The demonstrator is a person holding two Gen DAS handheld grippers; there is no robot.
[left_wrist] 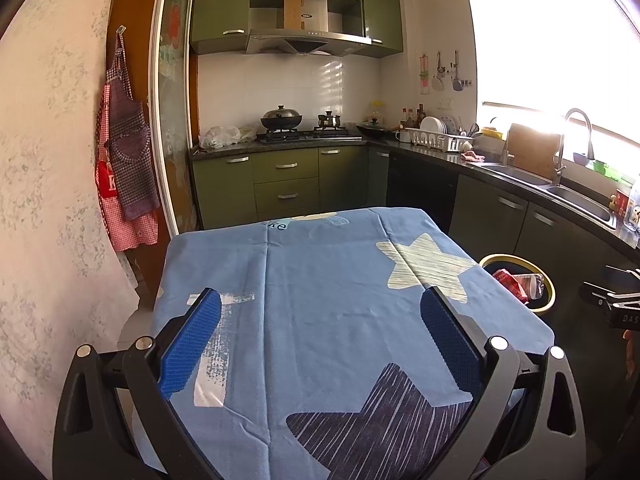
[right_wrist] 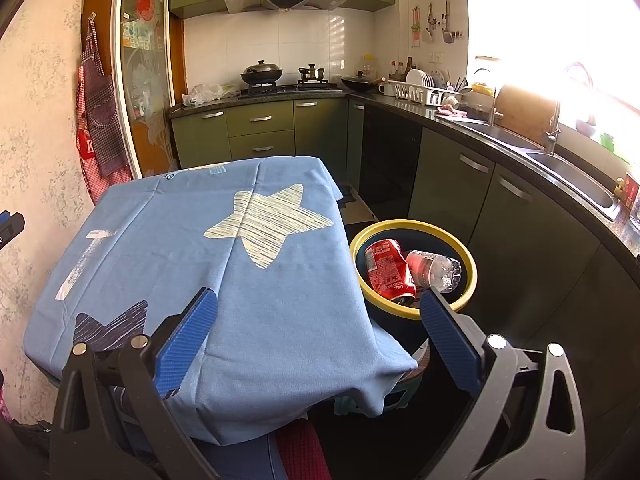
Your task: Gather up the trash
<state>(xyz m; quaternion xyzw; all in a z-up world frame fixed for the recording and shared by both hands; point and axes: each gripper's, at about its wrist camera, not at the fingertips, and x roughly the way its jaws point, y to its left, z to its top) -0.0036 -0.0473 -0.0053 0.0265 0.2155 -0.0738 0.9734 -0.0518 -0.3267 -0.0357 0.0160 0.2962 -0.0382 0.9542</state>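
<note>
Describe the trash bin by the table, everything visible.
The trash bin is round, with a yellow rim and a dark body and inside. It stands upright and open, with no lid, on the floor beside the blue star-print tablecloth, near the dark cabinets. Inside lie a crushed red can and a clear plastic bottle, side by side. Its base is hidden. Neither gripper touches it.

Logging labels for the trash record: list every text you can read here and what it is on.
"K": white letter on the red apron; the rest is hidden.
"DAS": on the right tongs, cut off by the frame edge.
Red can in the bin: white print, too small to read.
Bottle label: blurred.
Range hood badge: too small.
Tablecloth letters at the far edge: partly folded, unreadable.
</note>
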